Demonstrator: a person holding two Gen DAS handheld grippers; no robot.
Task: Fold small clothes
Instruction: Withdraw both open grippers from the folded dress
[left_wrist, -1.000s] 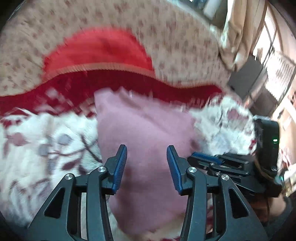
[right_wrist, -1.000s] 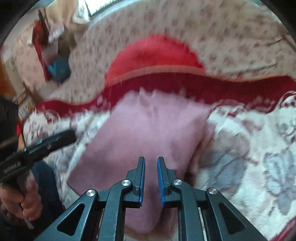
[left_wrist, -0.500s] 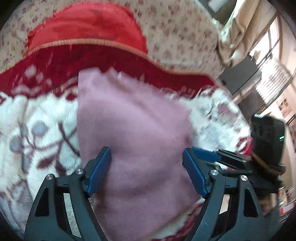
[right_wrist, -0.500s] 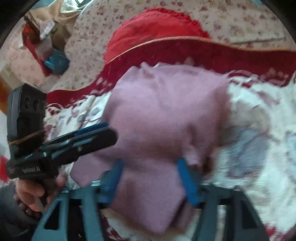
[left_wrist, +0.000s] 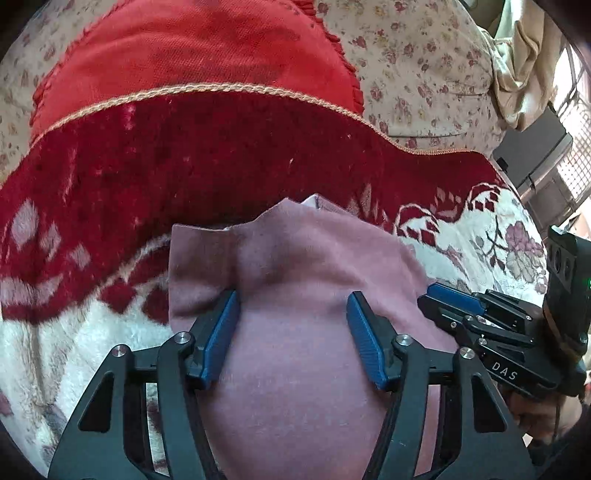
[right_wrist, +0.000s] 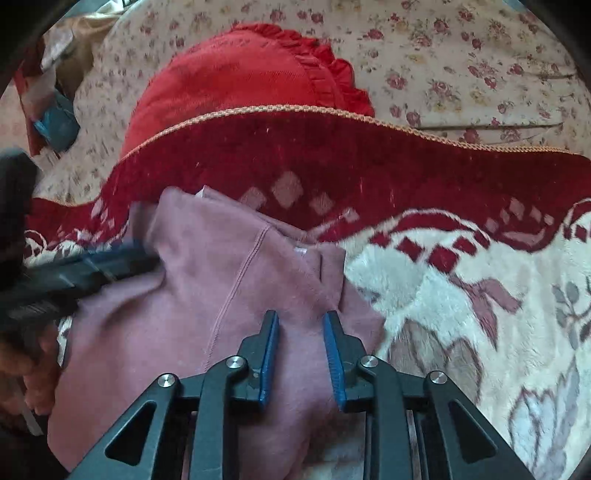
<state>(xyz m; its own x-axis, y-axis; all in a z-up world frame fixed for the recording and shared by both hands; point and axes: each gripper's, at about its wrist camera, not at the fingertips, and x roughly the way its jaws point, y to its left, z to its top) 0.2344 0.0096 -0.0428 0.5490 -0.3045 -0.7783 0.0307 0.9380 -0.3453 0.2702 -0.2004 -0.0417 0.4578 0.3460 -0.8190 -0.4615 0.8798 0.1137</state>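
The folded garment (left_wrist: 303, 332) is laid on the blanket (left_wrist: 74, 350), which is spread over the sofa seat. Behind the blanket's far edge a cushion (left_wrist: 192, 51) is propped against the sofa back (left_wrist: 417, 74). The left hand-held gripper (left_wrist: 291, 325) is positioned over the garment's left part, its fingers spread with cloth between them. The right hand-held gripper (right_wrist: 300, 354) is positioned over the garment's right edge, just to the right of the left one.
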